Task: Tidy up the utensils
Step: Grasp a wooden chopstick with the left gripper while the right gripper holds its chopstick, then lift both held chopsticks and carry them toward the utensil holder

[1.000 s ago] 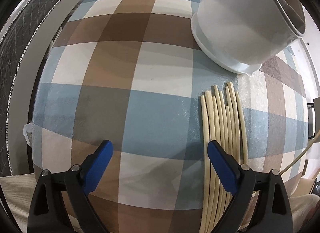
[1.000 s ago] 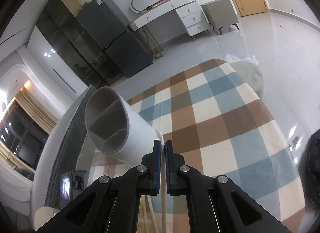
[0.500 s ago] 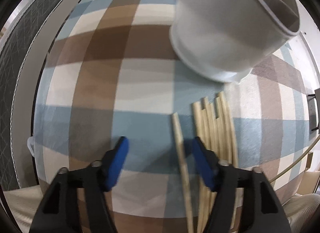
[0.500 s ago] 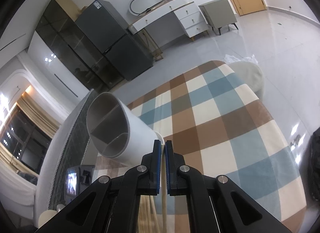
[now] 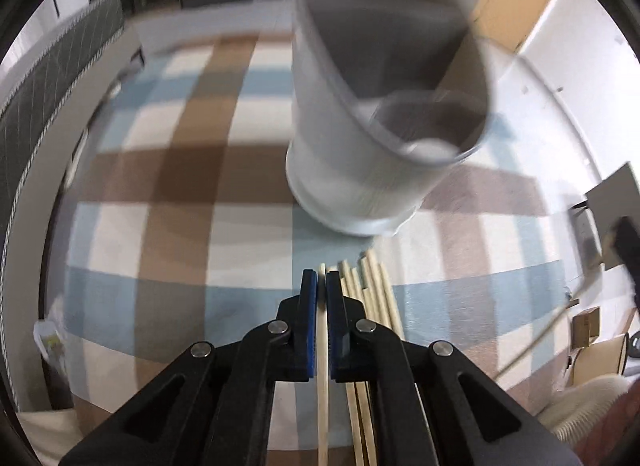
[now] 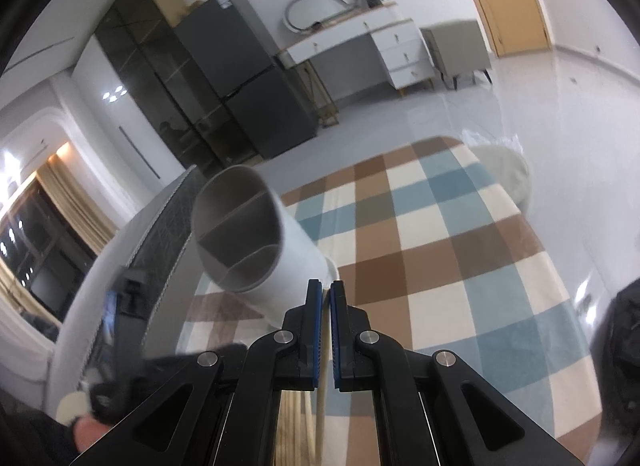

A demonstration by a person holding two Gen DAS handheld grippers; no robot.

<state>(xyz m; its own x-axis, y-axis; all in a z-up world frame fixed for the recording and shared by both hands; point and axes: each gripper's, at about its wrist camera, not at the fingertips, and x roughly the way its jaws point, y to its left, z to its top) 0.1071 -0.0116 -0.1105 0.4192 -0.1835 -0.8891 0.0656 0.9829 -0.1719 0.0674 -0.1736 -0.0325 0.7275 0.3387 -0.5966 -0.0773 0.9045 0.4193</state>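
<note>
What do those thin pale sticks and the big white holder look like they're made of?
The chopsticks: pale cream, smooth and matte, probably bamboo or light wood, though plastic can't be ruled out. The holder: uniform white, thin-walled, with moulded inner dividers and a stepped base, likely plastic; motion blur hides any fine texture.

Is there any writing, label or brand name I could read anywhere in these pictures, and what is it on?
No text can be read.
Fridge: a small blue sticker near its top, too small to read.
Holder: plain white, blurred, no label seen.
Chopsticks: no markings seen.
Screen at the left edge: lit, but blurred.
</note>
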